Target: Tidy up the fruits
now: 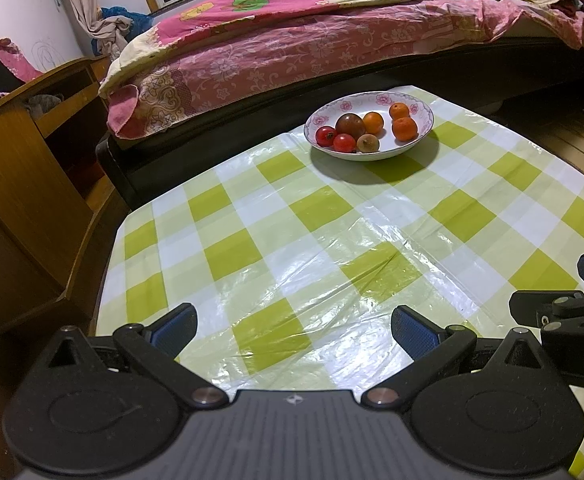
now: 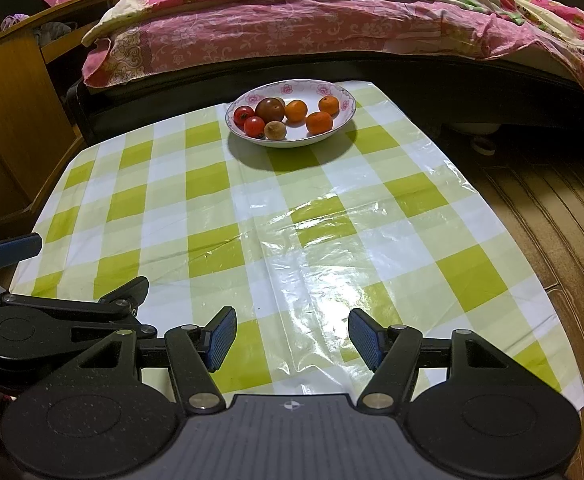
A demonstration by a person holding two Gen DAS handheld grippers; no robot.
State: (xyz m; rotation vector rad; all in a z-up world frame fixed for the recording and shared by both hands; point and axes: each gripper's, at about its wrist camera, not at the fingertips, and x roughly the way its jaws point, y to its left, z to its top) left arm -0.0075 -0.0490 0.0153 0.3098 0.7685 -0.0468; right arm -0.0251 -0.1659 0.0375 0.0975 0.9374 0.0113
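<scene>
A white bowl with a pink flower rim (image 1: 419,142) (image 2: 343,120) stands at the far end of the table. In it lie three oranges (image 1: 404,128) (image 2: 319,123), two small red tomatoes (image 1: 343,143) (image 2: 254,126), a large dark red-brown tomato (image 1: 350,124) (image 2: 270,109) and a brownish kiwi-like fruit (image 1: 368,143) (image 2: 275,131). My left gripper (image 1: 293,330) is open and empty over the near table edge. My right gripper (image 2: 292,338) is open and empty, also near the front, far from the bowl.
The table wears a green and white checked plastic cloth (image 1: 331,240) (image 2: 292,220). A bed with pink floral bedding (image 1: 311,40) (image 2: 331,20) runs behind the table. A wooden cabinet (image 1: 24,168) stands at left. Wooden floor (image 2: 551,220) lies at right.
</scene>
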